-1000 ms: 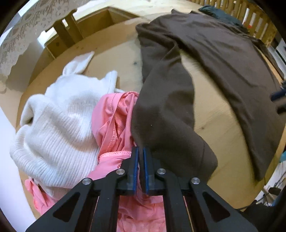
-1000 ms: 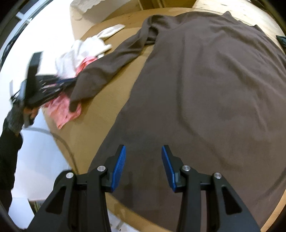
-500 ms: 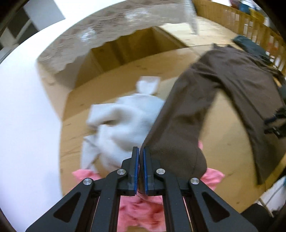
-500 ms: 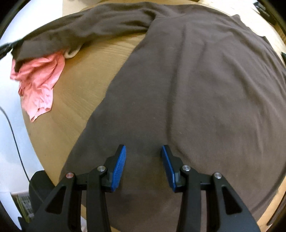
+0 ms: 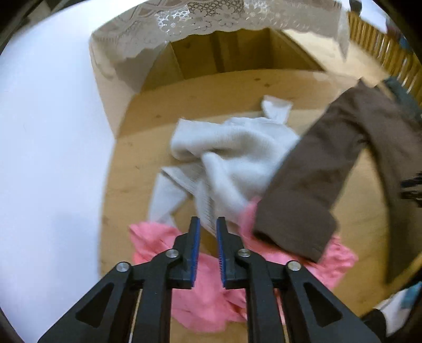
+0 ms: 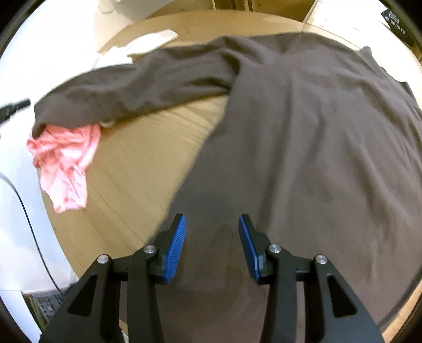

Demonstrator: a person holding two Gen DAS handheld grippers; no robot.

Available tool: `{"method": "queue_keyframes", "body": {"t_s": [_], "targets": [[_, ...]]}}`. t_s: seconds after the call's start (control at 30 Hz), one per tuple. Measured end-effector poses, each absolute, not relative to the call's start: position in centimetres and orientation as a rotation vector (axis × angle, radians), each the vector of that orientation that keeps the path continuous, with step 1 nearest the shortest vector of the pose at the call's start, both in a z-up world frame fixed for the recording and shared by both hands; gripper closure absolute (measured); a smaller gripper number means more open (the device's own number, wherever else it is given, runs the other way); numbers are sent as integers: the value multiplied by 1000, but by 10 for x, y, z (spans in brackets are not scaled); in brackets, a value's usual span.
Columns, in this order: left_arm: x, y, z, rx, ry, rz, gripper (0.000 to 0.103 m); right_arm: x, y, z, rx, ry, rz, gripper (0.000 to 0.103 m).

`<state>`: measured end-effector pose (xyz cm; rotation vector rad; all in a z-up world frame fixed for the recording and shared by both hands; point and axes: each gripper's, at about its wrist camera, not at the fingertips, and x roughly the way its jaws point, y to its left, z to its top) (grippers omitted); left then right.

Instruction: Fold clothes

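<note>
A brown long-sleeved top [image 6: 303, 137] lies spread on the round wooden table [image 6: 147, 163]. Its sleeve [image 6: 137, 87] stretches left, the cuff resting on a pink garment [image 6: 66, 158]. In the left wrist view the sleeve cuff [image 5: 298, 216] lies over the pink garment [image 5: 205, 287] beside a white knit sweater [image 5: 232, 163]. My left gripper [image 5: 208, 229] is open by a small gap and empty, above the pink garment. My right gripper [image 6: 212, 229] is open and empty, just above the top's lower body.
A lace cloth [image 5: 211, 21] hangs over a wooden cabinet [image 5: 224, 55] behind the table. A wooden railing [image 5: 385, 50] runs at the far right. A cable [image 6: 29, 219] hangs past the table's left edge. A dark garment [image 5: 403, 92] lies near the railing.
My left gripper has opened and let go of the brown sleeve, which now lies on the pink garment. The right gripper has stayed open over the top, its view shifting slightly.
</note>
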<state>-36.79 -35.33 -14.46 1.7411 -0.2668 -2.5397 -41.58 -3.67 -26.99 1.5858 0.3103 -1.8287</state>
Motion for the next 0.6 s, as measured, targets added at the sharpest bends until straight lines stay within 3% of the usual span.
{"method": "queue_keyframes", "body": {"t_s": [0.07,0.13,0.17,0.4,0.6], "targets": [[-360,-346,-149,1776,-208,-2572,81,-423,-49,-265,1571,292,-1837,62],[-352,-339,-153,1810,-147,-2604,66,-427,-58,-261,1547,278,-1846,62],[-348,-335,-155,1827,-117,-2619,65,-429,-62,-259,1541,270,-1843,62],[-355,-332,-174,1877,130,-2625,64,-423,-67,-248,1522,243,-1839,62],[-372,-351,-183,1811,202,-2587,62,-434,-64,-248,1533,191,-1844,62]]}}
